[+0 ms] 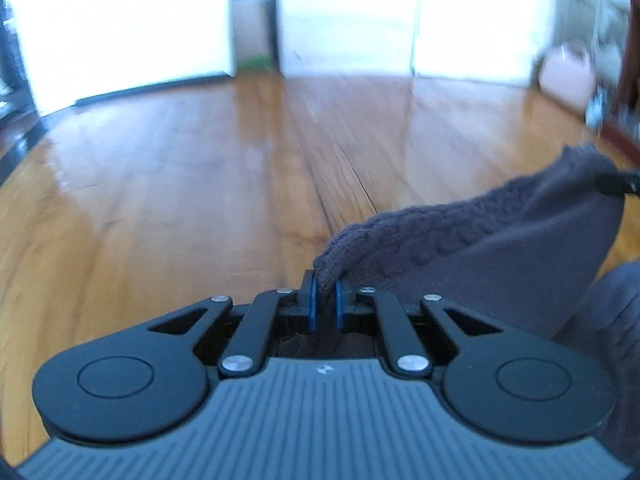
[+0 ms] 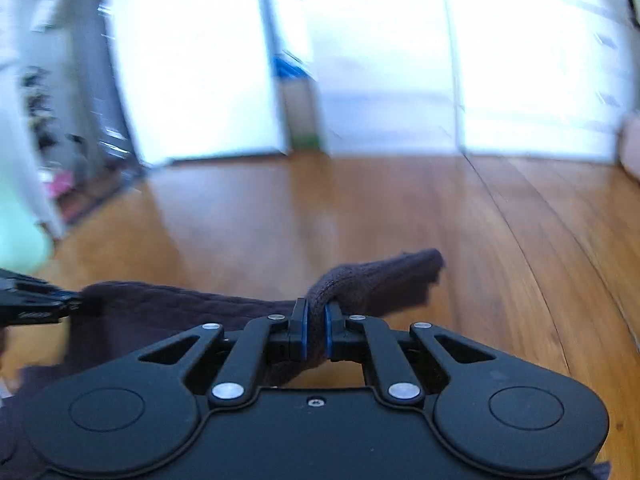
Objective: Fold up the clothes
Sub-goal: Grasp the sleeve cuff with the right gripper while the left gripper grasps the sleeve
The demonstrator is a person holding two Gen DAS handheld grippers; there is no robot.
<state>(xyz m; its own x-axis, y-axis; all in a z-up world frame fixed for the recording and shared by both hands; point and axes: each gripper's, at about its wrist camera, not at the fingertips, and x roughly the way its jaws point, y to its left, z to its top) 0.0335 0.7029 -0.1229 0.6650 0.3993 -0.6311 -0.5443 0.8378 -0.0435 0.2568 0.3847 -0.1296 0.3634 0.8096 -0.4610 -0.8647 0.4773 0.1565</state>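
Note:
A dark grey-purple garment with a knitted ribbed hem (image 1: 500,248) hangs between both grippers above a wooden floor. My left gripper (image 1: 325,290) is shut on one end of the hem. The cloth stretches up to the right, where the other gripper's tip (image 1: 618,184) holds it. In the right wrist view my right gripper (image 2: 316,318) is shut on the hem of the same garment (image 2: 384,280). The cloth runs left to the left gripper (image 2: 36,304) at the frame edge. Both views are blurred.
A shiny wooden floor (image 1: 200,184) spreads ahead. White walls and doors (image 1: 344,20) stand at the far side, with a blue-topped box (image 2: 298,100) in a gap. A pinkish object (image 1: 568,72) and dark furniture sit at the right. Cluttered shelves (image 2: 60,152) are at the left.

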